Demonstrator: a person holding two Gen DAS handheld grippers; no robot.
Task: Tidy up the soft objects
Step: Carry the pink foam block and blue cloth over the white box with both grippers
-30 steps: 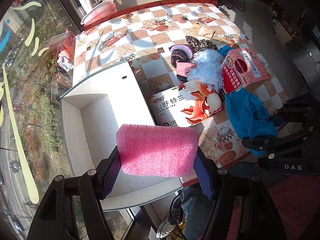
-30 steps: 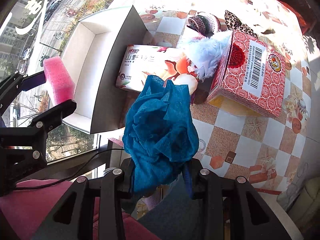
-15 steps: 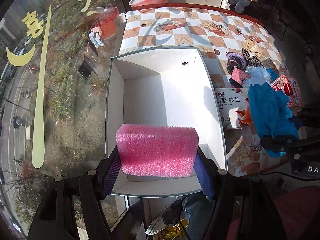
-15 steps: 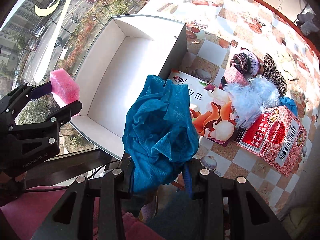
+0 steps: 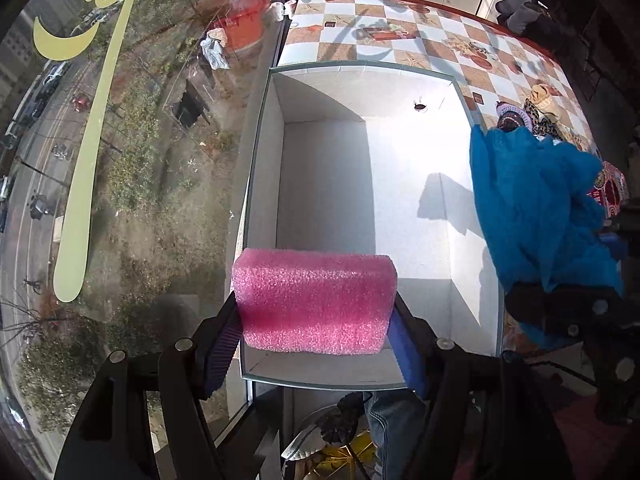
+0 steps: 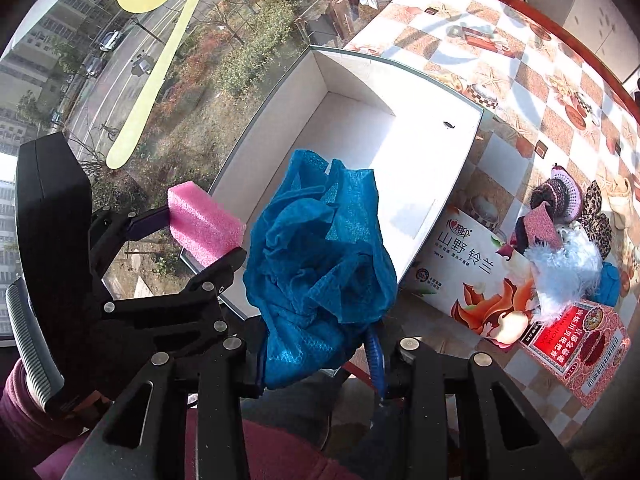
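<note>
Sponge [image 5: 316,300] between left claw [image 5: 316,344] fingers, over box [image 5: 476,240] near edge. Cloth [image 6: 320,280] in right claw [image 6: 320,364], right of sponge, at box's right wall. Carton [image 6: 476,276] right of box; pile [image 6: 564,240] beyond it.

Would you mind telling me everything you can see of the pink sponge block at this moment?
The pink sponge block is a rectangular piece of coarse, open-pored foam with softly rounded corners, bright pink all over. It looks dry and undamaged. The left hand-held gripper holds it level, its two fingers pressing the short ends. The block hangs above the near edge of the open white cardboard box, clear of its floor. In the right wrist view it sits just left of the blue mesh cloth, apparently without touching it.
</note>
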